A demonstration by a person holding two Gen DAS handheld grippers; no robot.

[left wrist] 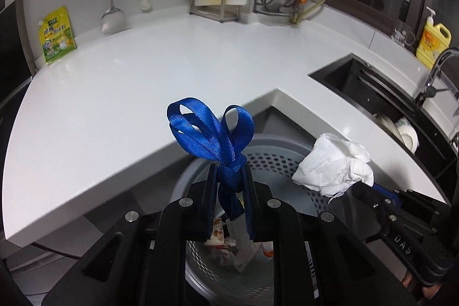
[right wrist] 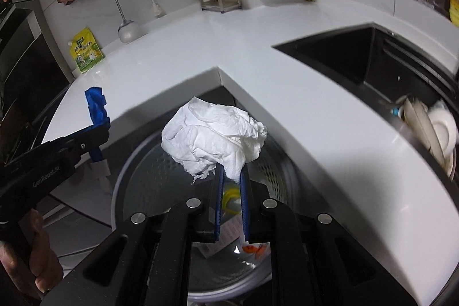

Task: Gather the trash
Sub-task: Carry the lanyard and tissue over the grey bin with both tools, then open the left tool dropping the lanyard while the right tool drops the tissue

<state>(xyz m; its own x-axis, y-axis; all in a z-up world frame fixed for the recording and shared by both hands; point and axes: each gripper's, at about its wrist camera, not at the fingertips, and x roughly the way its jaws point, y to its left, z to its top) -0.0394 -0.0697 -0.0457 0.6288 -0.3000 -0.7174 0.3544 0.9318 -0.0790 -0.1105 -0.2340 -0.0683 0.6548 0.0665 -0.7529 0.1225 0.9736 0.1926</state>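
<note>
Left gripper (left wrist: 229,171) clamped on ribbon (left wrist: 210,134); right gripper (right wrist: 231,177) pinching tissue (right wrist: 213,136), both over bin (left wrist: 275,159). Might snag ribbon's knot on pads, or drift tissue past rim.

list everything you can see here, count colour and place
ribbon: 1, blue, knotted, in left gripper
tissue: 1, white, crumpled, in right gripper
bin: 1, grey, perforated, below counter corner, some trash inside
counter: 1, white, L-shaped
sink: 1, black, set in counter at right
dishes: a few, white, in sink
pouch: 1, yellow-green, against back wall at left
soap bottle: 1, yellow, behind sink
ladle: 1, steel, hanging on wall rail
left gripper: 1, black, shut on ribbon
right gripper: 1, black with blue pads, shut on tissue
</note>
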